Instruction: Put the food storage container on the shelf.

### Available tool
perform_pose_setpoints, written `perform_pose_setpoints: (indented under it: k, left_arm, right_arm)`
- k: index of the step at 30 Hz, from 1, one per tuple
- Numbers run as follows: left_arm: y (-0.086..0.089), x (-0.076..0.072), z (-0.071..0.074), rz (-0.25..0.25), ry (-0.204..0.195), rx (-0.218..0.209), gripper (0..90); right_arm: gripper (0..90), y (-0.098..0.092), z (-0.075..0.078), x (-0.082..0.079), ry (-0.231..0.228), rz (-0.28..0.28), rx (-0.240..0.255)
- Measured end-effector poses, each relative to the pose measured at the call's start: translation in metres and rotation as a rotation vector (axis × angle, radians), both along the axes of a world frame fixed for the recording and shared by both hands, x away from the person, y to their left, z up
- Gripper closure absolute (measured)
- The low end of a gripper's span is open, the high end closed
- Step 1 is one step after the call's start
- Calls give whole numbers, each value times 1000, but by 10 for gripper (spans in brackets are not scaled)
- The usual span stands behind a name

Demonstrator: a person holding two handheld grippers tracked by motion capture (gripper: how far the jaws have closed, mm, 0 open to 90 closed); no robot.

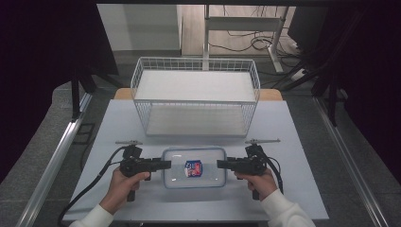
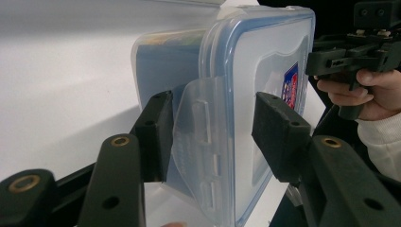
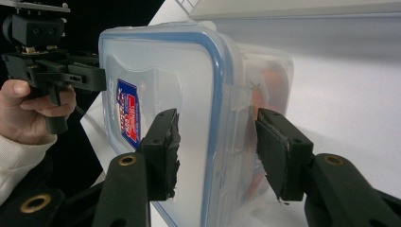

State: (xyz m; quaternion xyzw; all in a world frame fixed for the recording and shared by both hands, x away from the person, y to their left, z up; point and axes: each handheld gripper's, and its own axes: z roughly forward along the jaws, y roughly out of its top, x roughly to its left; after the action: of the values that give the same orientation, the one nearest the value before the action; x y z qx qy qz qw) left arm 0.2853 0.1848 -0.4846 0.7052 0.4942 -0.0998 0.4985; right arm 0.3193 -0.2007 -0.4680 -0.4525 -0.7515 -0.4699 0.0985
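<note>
Both grippers — left [image 1: 166, 164] and right [image 1: 221, 164] — clamp the side latches of a lidded plastic box [image 1: 194, 161] on the table [image 1: 118, 123], before a wire rack [image 1: 195, 94]; squeezing evenly should snap both shut.

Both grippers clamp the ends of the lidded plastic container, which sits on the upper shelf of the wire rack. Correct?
Not quite. The container sits on the table, in front of the wire rack, as the high view shows. The left gripper and right gripper do clamp its ends.
</note>
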Motion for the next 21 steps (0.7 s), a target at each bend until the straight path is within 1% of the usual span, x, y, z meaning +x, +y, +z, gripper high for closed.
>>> perform_pose_setpoints:
  k: [9, 14, 15, 18, 21]
  left_arm:
    - [-1, 17, -1, -12, -6, -2, 498]
    - [-4, 32, -1, -23, -16, 1, 498]
    - [-5, 37, 0, -25, -25, 6, 498]
    - [-6, 46, -1, -27, -34, 11, 499]
    - [-6, 58, -1, -31, -36, 2, 499]
  right_arm:
    - [503, -1, 0, 12, -16, -8, -7]
    - [502, -4, 0, 22, -25, -19, -9]
    - [502, -5, 0, 24, -27, -20, -10]
    - [502, -6, -1, 34, -30, -23, -13]
    - [502, -6, -1, 42, -39, -28, -13]
